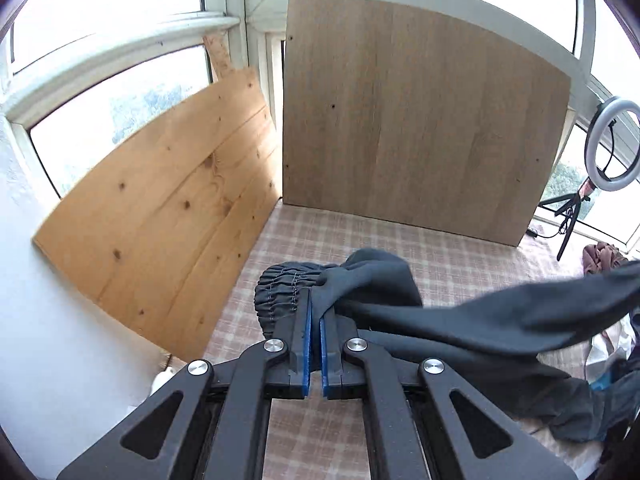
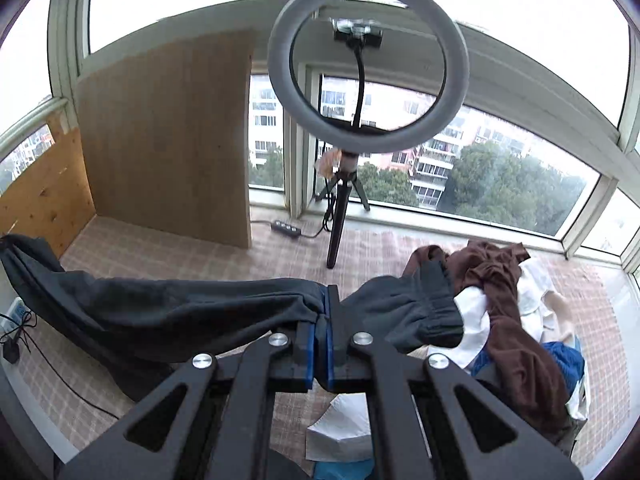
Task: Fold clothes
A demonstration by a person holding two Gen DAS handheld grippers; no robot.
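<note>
Left wrist view: left gripper point(image 1: 316, 312), fingers clamped on the dark trousers point(image 1: 460, 320) at the elastic waistband point(image 1: 280, 284), above the checked cloth point(image 1: 328, 236).
Right wrist view: right gripper point(image 2: 326, 300), fingers clamped on a cuffed leg end point(image 2: 420, 308); clothes pile point(image 2: 508, 292) nearby.
Handling: keep fabric taut and level; lay flat before folding.

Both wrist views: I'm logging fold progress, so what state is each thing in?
Left gripper: shut on trousers.
Right gripper: shut on trousers.
Trousers: unfolded, lifted, stretched between grippers.
Clothes pile: crumpled, unfolded.
Ring light: upright, unlit.
</note>
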